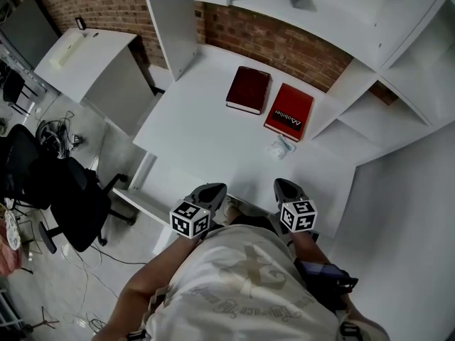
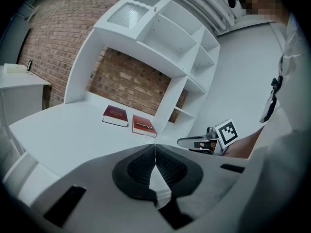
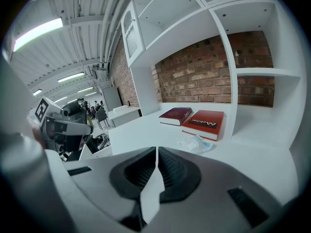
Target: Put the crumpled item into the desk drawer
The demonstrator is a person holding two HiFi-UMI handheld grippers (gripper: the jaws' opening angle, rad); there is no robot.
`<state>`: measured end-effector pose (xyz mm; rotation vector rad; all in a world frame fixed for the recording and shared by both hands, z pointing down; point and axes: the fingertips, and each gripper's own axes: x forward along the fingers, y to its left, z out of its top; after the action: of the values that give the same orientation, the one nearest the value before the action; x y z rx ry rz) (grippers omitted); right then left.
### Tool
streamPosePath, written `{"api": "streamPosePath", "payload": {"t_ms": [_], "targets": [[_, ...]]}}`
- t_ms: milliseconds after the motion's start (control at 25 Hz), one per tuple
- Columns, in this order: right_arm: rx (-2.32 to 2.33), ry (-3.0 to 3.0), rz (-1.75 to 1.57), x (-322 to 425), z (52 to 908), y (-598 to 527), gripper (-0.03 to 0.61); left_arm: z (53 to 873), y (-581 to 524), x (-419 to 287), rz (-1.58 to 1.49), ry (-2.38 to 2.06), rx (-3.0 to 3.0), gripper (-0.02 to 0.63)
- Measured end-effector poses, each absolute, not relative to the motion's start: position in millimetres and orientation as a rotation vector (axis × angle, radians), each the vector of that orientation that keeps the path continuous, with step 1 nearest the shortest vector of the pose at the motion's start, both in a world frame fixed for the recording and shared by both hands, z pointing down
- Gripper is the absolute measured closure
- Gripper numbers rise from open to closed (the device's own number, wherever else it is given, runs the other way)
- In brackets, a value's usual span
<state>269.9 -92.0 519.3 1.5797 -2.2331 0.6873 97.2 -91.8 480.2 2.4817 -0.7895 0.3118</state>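
Though its axis is unclear, crumpled item [image 1: 279, 148] beside red book [image 1: 289, 111]

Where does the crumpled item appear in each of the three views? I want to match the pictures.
Head view: crumpled item on the desk, just in front of the bright red book.
Left gripper view: faint pale patch near the picture's middle, just below that book.
Right gripper view: right of centre, in front of that book.
Shared landmark: the bright red book.
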Motion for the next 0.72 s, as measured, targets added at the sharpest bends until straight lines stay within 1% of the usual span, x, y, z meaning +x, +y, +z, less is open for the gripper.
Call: {"api": "streamPosePath", "payload": {"t_ms": [200,240,280,320,440,720], "targets": [[1.575,-2.208,0.659,275.8,526.1,-107.7,0.546,485.1,-106.2,101.1,0.33,-0.782,2.48,0.592],[1.572,-2.203,0.658,276.5,526.8,-110.6,0.53,485.9,-108.9,101.6,0.332,-0.781,2.477,0.592],[1.57,-2.199,0.661,277.3,527.6,-113.4,0.489,486.5,-111.5,102.1,0.332,-0.779,2.474,0.592],[1.57,-2.194,0.666,278.3,528.7,-116.1,0.47,487.0,-114.1,102.7,0.334,-0.777,2.472,0.592],[1.576,-2.175,0.688,282.3,534.1,-122.4,0.462,490.2,-119.4,104.8,0.344,-0.763,2.467,0.592],[1.584,-2.125,0.758,291.8,552.8,-134.3,0.41,498.7,-122.8,105.5,0.375,-0.728,2.466,0.592]]}}
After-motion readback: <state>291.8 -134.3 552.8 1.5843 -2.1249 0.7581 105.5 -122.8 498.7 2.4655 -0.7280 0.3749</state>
